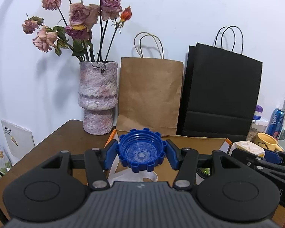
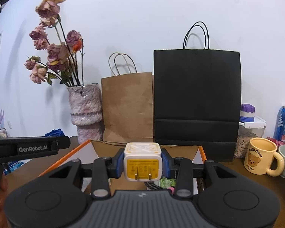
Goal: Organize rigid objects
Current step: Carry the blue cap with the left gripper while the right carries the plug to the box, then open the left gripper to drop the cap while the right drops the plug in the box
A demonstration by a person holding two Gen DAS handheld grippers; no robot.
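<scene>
The left claw (image 1: 142, 154) is clenched on a blue cap (image 1: 141, 150), and the right claw (image 2: 142, 163) squeezes a white plug block (image 2: 142, 160). Both are held up over the open cardboard box (image 2: 102, 148) on the desk (image 1: 66, 133). I think they go in next, so each claw must dip and let go. Only the right view shows the whole bear mug (image 2: 262, 155).

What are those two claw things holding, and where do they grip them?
The left gripper clamps a blue ridged cap by its outer rim. The right gripper squeezes a white-and-yellow plug adapter by its two sides.
</scene>
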